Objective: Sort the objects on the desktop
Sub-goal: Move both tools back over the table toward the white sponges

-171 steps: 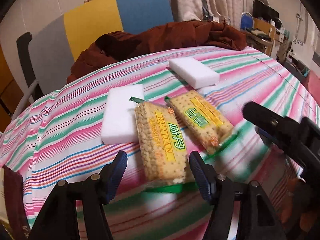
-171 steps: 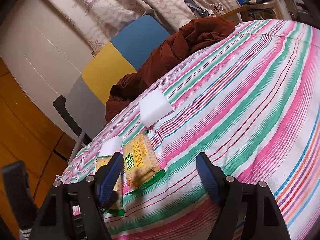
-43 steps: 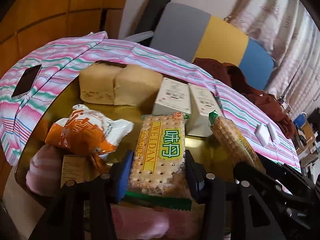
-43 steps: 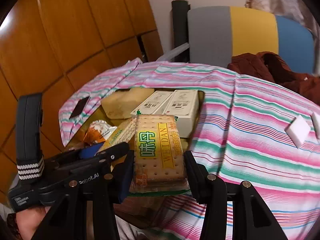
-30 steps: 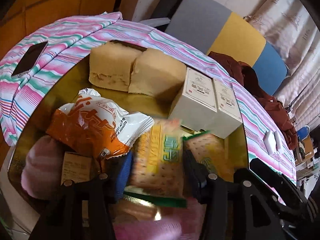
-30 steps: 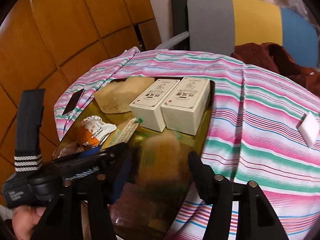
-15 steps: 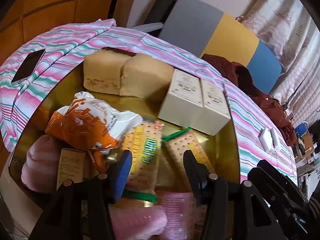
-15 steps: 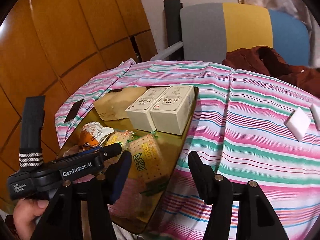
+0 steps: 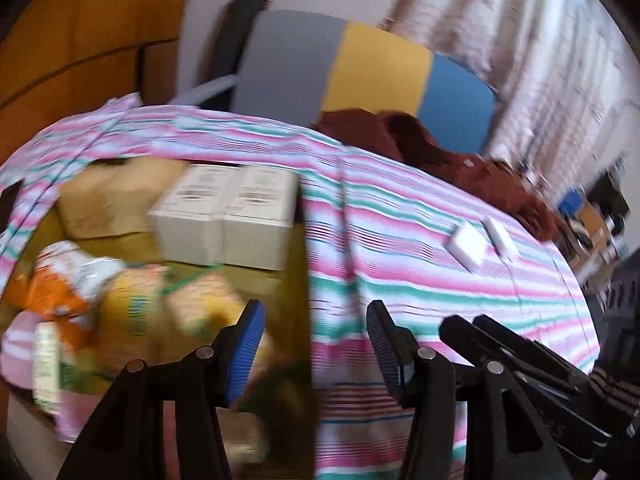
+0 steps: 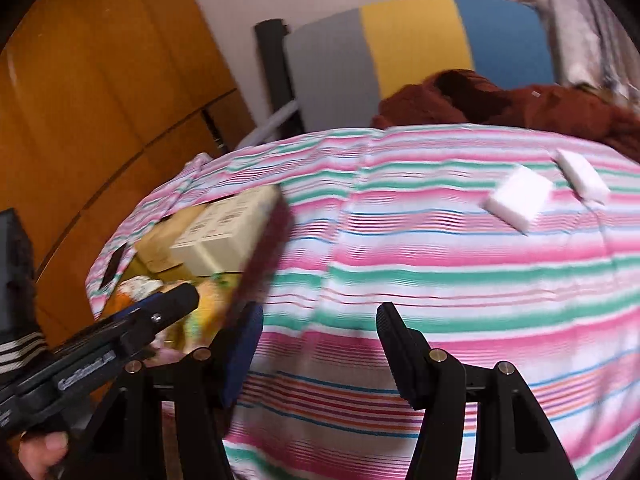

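Observation:
Two cracker packs (image 9: 176,304) lie blurred inside the gold bin (image 9: 296,248) at the table's left end, beside two white boxes (image 9: 228,216). My left gripper (image 9: 312,344) is open and empty above the bin's right rim. My right gripper (image 10: 318,344) is open and empty over the striped cloth, just right of the bin (image 10: 264,248). Two white sponges (image 9: 466,246) lie far off on the cloth; they also show in the right wrist view (image 10: 518,196). The other gripper's body shows in each view.
The bin also holds an orange snack bag (image 9: 60,280), tan blocks (image 9: 104,200) and pink items (image 9: 20,340). A brown garment (image 9: 420,148) lies at the table's far edge before a grey, yellow and blue chair (image 9: 360,68). A phone (image 10: 112,266) lies left of the bin.
Both grippers let go of the cracker packs, which now lie in the bin. Both have since swung right, away from the bin and toward the sponges.

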Demonstrator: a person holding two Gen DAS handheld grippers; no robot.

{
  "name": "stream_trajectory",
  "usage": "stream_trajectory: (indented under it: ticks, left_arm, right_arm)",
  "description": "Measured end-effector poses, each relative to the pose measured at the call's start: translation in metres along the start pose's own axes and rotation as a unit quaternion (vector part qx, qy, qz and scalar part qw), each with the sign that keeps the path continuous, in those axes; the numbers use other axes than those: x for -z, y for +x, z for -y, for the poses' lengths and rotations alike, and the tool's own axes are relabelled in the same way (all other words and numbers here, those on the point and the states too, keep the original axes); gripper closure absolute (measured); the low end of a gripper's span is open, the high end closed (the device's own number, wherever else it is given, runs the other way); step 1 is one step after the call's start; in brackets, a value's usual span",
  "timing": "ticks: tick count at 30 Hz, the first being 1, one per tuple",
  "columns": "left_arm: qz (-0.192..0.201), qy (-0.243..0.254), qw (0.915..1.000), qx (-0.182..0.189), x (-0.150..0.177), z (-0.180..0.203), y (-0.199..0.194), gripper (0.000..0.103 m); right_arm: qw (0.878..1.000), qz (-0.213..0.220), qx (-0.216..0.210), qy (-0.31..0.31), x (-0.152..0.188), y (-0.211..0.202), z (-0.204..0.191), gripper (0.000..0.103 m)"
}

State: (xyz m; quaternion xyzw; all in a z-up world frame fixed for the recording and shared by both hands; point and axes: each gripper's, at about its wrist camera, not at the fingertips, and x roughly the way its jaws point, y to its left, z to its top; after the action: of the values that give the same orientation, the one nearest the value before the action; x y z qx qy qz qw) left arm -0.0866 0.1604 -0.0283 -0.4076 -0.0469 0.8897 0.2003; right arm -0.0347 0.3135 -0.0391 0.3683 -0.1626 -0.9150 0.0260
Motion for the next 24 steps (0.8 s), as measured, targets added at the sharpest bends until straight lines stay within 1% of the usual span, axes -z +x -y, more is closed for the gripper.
stream_trajectory:
  ticks: [3, 7, 13, 15, 18, 22, 24]
  left_arm:
    - [-0.009, 0.033, 0.9992, 0.019, 0.003, 0.032, 0.014, 0.049]
    - [-0.022, 0.069, 0.9968, 0.033, 0.007, 0.066, 0.038, 0.049]
    - [-0.041, 0.115, 0.9922, 0.026, 0.009, 0.109, 0.08, 0.049]
    - [-0.045, 0.129, 0.9902, 0.028, 0.007, 0.121, 0.093, 0.049]
    - [-0.052, 0.143, 0.9881, 0.021, 0.004, 0.135, 0.109, 0.049]
    - [-0.058, 0.148, 0.9871, 0.015, -0.004, 0.147, 0.133, 0.049]
    - [-0.052, 0.151, 0.9872, 0.009, -0.008, 0.151, 0.141, 0.049]
  right_arm:
    - [0.999, 0.006, 0.023, 0.025, 0.001, -0.006, 0.03, 0.043]
    - [0.997, 0.015, 0.056, 0.059, 0.004, -0.015, 0.074, 0.043]
    - [0.99, 0.044, 0.106, 0.082, 0.002, -0.03, 0.125, 0.042]
    - [0.987, 0.053, 0.122, 0.089, 0.002, -0.035, 0.142, 0.041]
    - [0.982, 0.069, 0.154, 0.085, -0.008, -0.034, 0.163, 0.039]
    - [0.979, 0.064, 0.177, 0.084, -0.032, -0.02, 0.194, 0.038]
    - [0.977, 0.06, 0.187, 0.084, -0.045, -0.013, 0.209, 0.038]
